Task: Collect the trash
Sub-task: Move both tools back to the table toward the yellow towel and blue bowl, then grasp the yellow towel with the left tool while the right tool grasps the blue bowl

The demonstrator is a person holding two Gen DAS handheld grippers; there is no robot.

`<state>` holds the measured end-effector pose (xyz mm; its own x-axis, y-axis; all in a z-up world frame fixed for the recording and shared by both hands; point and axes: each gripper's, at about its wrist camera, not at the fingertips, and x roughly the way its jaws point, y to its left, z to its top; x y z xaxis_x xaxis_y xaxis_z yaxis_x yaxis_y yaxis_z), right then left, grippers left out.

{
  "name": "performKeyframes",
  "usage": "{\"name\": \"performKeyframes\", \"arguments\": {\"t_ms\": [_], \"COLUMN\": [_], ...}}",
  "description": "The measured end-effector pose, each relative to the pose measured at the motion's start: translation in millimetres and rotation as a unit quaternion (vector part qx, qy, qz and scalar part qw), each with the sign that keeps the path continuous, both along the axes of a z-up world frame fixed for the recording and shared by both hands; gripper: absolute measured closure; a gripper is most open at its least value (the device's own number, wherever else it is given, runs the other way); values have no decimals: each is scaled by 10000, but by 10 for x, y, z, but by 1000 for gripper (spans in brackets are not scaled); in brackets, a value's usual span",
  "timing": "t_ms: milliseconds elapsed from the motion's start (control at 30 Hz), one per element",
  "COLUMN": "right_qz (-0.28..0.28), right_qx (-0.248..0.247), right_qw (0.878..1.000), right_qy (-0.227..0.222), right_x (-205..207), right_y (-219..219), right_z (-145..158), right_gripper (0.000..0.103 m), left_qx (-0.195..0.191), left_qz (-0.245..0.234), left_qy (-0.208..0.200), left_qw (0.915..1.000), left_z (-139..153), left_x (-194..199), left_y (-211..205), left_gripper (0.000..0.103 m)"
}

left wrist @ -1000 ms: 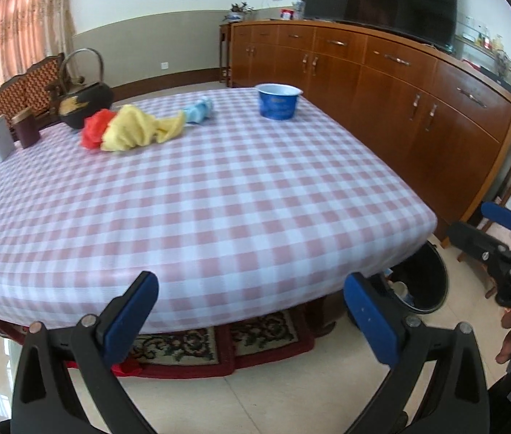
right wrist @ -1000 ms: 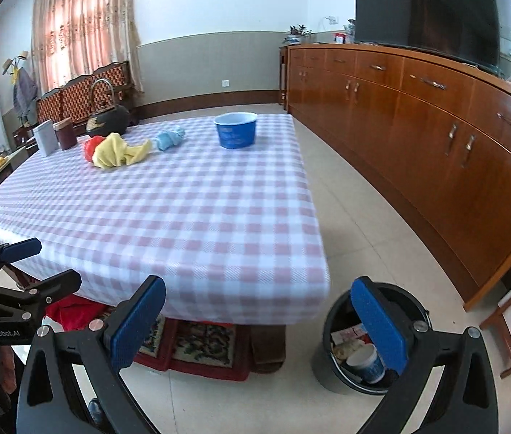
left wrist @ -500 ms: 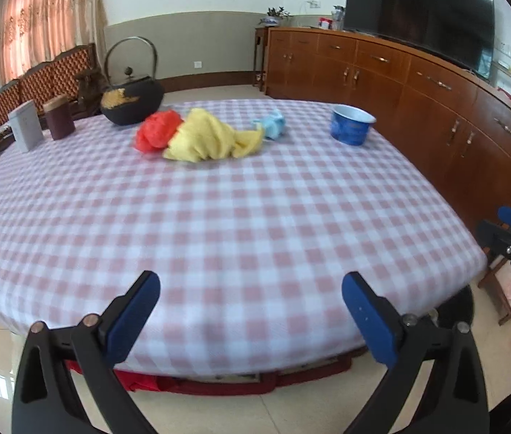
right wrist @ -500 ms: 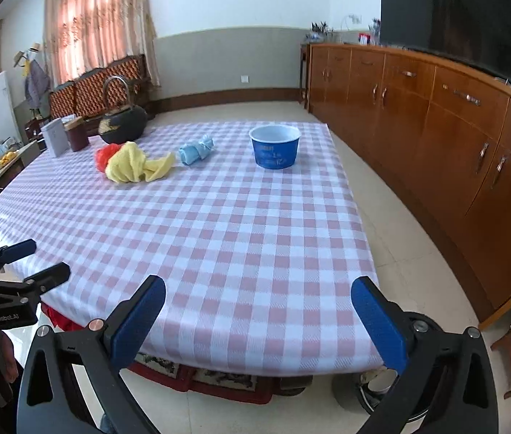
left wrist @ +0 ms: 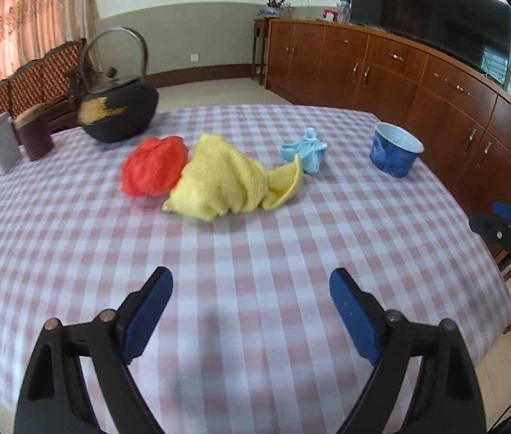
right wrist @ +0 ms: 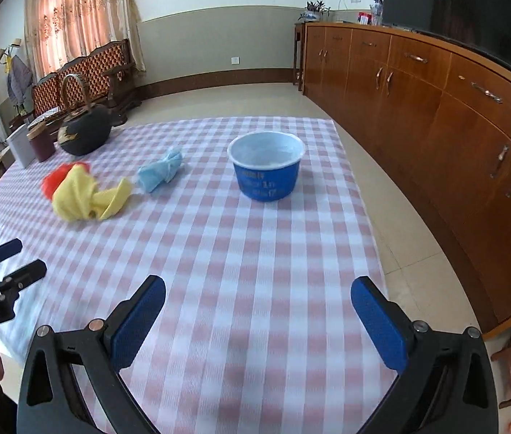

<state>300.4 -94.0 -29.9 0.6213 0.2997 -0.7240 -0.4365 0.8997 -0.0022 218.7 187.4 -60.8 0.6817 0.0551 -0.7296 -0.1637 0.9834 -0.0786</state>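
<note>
On the pink checked tablecloth (left wrist: pixel 255 253) lie a crumpled red bag (left wrist: pixel 154 170), a yellow cloth (left wrist: pixel 226 184), a light blue crumpled wad (left wrist: pixel 306 153) and an empty blue paper bowl (left wrist: pixel 394 153). The right wrist view shows the bowl (right wrist: pixel 267 166), the blue wad (right wrist: pixel 161 173), the yellow cloth (right wrist: pixel 85 195) and the red bag (right wrist: pixel 52 182). My left gripper (left wrist: pixel 251 307) is open and empty over the near table, short of the yellow cloth. My right gripper (right wrist: pixel 259 320) is open and empty, short of the bowl.
A black iron kettle (left wrist: pixel 118 112), a brown canister (left wrist: pixel 33 137) and a grey box (left wrist: pixel 0 148) stand at the far left of the table. A long wooden sideboard (right wrist: pixel 454 108) runs along the right. Chairs (right wrist: pixel 85 79) stand behind the table.
Both grippers have risen from below the table edge and moved forward over the tabletop. The floor bin has dropped out of view. Both stay open.
</note>
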Motion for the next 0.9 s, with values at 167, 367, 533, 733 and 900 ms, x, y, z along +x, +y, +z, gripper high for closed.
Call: {"name": "performKeyframes", "arguments": {"t_ms": [167,367,533,733,900], "right_qz": [-39,-93,-86,-50,59], "right_qx": [-125,-121,-91,-94,-31], "right_qw": [9999,9996,9993,9992,9995], "right_qy": [86,247,351,388,315], "right_x": [450,947,1266,1424,1421], "right_y": [212,388,501,547,535], "right_z": [-109,-235,-300,-371,-352], "right_gripper": [0,0,0,1,27], "left_qx": [-176,-181,-113,-153,-294], "left_qz": [-16,43,-1,30,-24], "left_qy": [164,243,295,338,283], "left_qw": [9997,9995,9995,9993,9992], "left_z": [-93,-147,-176,-210,-228], "left_x": [371,717,893,1006,1011], "left_y": [65,186,197,180,176], "left_gripper": [14,14,14,27,62]}}
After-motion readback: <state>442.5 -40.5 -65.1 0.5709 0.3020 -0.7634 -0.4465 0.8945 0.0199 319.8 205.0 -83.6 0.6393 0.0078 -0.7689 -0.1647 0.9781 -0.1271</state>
